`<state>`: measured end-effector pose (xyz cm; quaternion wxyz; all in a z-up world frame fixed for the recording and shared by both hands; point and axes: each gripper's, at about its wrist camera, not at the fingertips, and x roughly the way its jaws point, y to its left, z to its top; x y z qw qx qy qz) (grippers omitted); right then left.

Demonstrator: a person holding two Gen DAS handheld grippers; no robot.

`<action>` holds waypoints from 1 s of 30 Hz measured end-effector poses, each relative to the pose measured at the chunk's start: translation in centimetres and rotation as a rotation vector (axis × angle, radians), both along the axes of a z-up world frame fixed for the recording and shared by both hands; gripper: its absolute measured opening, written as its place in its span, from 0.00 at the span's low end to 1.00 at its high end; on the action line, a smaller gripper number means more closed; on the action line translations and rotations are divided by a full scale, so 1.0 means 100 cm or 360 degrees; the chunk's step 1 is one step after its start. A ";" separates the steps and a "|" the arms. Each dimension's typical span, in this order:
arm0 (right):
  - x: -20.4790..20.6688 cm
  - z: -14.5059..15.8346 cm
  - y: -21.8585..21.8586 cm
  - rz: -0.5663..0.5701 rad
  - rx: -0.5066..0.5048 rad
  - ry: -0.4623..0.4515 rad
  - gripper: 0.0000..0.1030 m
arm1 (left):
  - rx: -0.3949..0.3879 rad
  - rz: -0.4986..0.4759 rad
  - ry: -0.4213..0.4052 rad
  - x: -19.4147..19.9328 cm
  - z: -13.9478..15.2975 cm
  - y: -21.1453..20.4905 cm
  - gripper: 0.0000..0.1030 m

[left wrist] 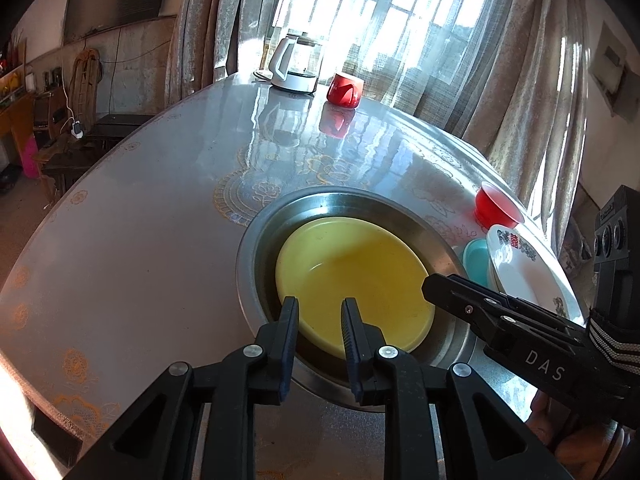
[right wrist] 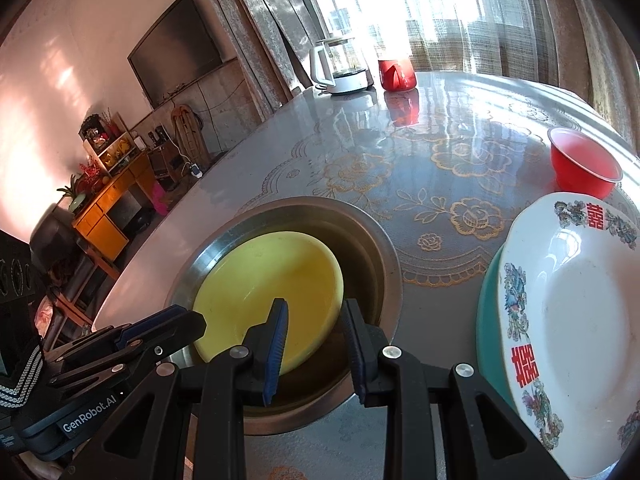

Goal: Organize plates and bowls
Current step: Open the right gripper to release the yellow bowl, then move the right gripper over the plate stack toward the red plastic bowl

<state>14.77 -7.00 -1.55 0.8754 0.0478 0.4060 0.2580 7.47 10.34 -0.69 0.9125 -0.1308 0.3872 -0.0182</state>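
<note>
Left wrist view: the left gripper (left wrist: 320, 316) hangs over the near rim of a round yellow plastic plate (left wrist: 352, 276), which lies tilted in a steel-rimmed round well (left wrist: 256, 240) sunk into the middle of the grey floral-patterned table (left wrist: 140, 208). Its jaws stand a little apart with the rim between them; whether the pads press on it cannot be told. The right gripper (left wrist: 430, 286) reaches in from the side.

Right wrist view: the right gripper (right wrist: 314, 316) straddles the plate's right rim, one pad inside, one outside, jaws slightly parted and not visibly pressing, apparently placed so both hands can lift the plate out. Toward the table's right edge, a white ceramic plate with red characters (right wrist: 572, 328) rests on a teal plate (right wrist: 488, 320), a likely stacking spot, with a red plastic bowl (right wrist: 582, 164) just behind.
</note>
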 end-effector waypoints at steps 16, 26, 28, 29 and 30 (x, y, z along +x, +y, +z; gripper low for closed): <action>-0.011 0.004 -0.011 -0.0041 0.0109 -0.0037 0.35 | 0.0137 0.0035 -0.0036 -0.006 0.006 -0.008 0.25; -0.017 0.007 -0.021 -0.0074 0.0142 -0.0057 0.38 | 0.0182 0.0003 -0.0053 -0.009 0.009 -0.021 0.26; -0.018 0.007 -0.024 -0.0084 0.0152 -0.0059 0.38 | 0.0186 -0.0001 -0.0056 -0.009 0.009 -0.022 0.26; -0.019 0.008 -0.026 -0.0090 0.0158 -0.0061 0.38 | 0.0191 -0.0002 -0.0058 -0.010 0.009 -0.023 0.26; -0.019 0.008 -0.028 -0.0096 0.0162 -0.0064 0.38 | 0.0198 -0.0003 -0.0060 -0.010 0.009 -0.024 0.26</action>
